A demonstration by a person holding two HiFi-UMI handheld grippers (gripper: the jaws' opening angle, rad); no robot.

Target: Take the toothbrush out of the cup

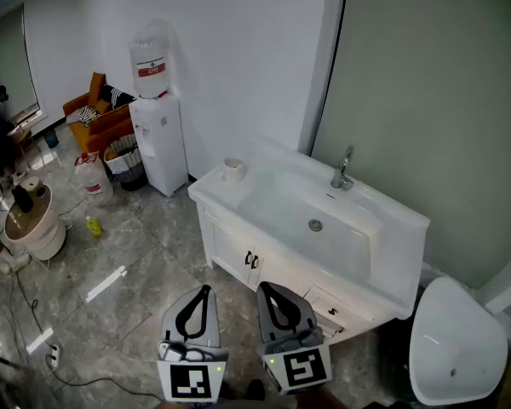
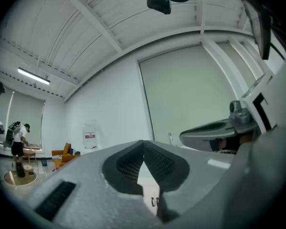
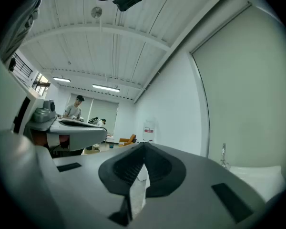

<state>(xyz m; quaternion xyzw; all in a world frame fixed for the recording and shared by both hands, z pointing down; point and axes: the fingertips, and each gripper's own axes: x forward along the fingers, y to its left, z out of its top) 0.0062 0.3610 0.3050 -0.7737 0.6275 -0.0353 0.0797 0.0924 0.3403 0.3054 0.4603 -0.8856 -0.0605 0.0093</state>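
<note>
facing 1 sink point(image 1: 390, 217), 1 cup point(image 1: 232, 169): left gripper point(image 1: 206, 289), right gripper point(image 1: 265, 286), both closed

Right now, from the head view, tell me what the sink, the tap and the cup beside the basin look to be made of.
The sink is glossy white and smooth with soft highlights, likely ceramic or moulded resin. The tap is bright, mirror-like metal, probably chrome-plated. The cup looks pale cream and matt; it could be plastic or ceramic, but it is too small to tell.
</note>
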